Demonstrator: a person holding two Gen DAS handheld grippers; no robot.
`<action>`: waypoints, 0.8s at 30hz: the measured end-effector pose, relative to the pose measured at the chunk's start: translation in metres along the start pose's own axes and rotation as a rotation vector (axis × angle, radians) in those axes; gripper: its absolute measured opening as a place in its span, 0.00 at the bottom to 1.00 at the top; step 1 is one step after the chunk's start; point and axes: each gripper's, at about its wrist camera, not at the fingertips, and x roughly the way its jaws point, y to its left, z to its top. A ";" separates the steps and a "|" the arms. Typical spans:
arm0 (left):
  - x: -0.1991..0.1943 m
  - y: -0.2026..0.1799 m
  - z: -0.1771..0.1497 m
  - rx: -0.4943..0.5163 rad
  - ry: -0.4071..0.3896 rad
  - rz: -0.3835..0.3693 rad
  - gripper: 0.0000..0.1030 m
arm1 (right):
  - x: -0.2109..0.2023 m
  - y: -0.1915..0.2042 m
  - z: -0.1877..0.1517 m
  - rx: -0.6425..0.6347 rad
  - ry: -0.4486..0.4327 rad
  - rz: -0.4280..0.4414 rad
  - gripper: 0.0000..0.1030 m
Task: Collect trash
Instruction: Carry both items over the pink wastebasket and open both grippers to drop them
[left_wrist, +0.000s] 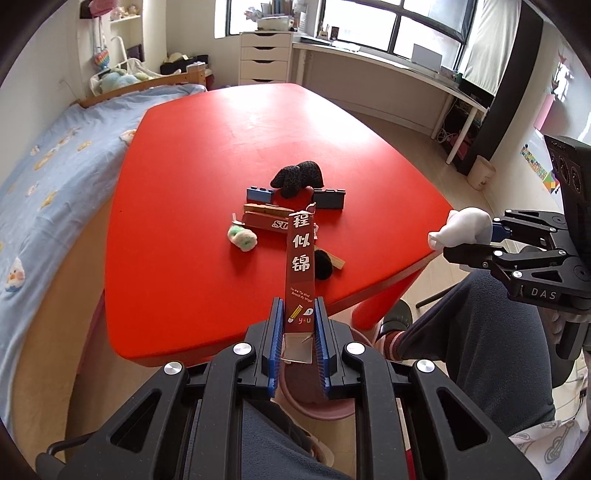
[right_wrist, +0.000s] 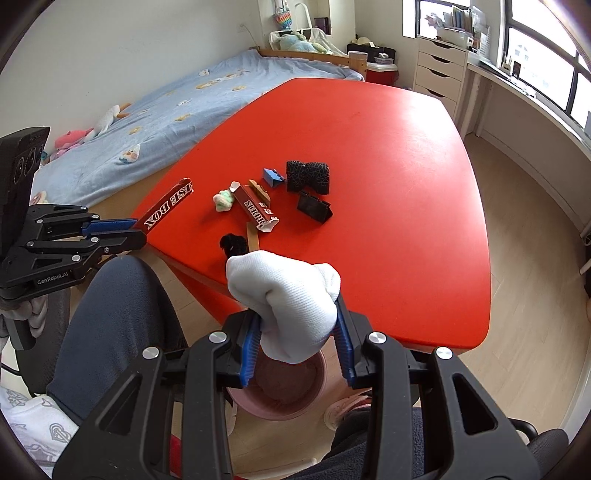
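- Clamped narrow on a long red box (left_wrist: 301, 251): left gripper (left_wrist: 298, 302), holding the box by its near end, with the long axis running straight ahead along the fingers and out over the table edge.
- Spread far across the middle of both views: red table (left_wrist: 221, 147), with a small litter of things near its close edge.
- Set on the floor under that close edge, beside the person's knee: pink bin (right_wrist: 280, 415), mouth up, partly hidden behind both tools.
- Closed to about half width round a bunched white sock (right_wrist: 284, 291): right gripper (right_wrist: 297, 314), sock bulging up above the pads and hanging down between them.
- Hanging right over the bin mouth as seen from the right wrist, so probably a plain let-go and drop there.
- Seen under the left jaws too, that same bin, but below the held end only; far end of the box well forward of the rim.
- Judged the nearer of the two: right side. Likely called for on the left: pulling back or tipping the box end-down before release.
- Left on the table, well apart from both tools: second red box (left_wrist: 273, 221), black knitted cloth (left_wrist: 297, 177), fluffy green ball (left_wrist: 242, 238), black pompom (left_wrist: 323, 264).
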 end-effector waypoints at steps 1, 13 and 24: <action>0.000 -0.002 -0.003 0.005 0.007 -0.007 0.16 | 0.001 0.001 -0.004 0.001 0.008 0.007 0.34; 0.013 -0.025 -0.031 0.040 0.083 -0.068 0.16 | 0.011 0.007 -0.030 0.016 0.058 0.055 0.35; 0.014 -0.028 -0.030 0.041 0.087 -0.090 0.23 | 0.015 0.008 -0.032 0.007 0.075 0.090 0.42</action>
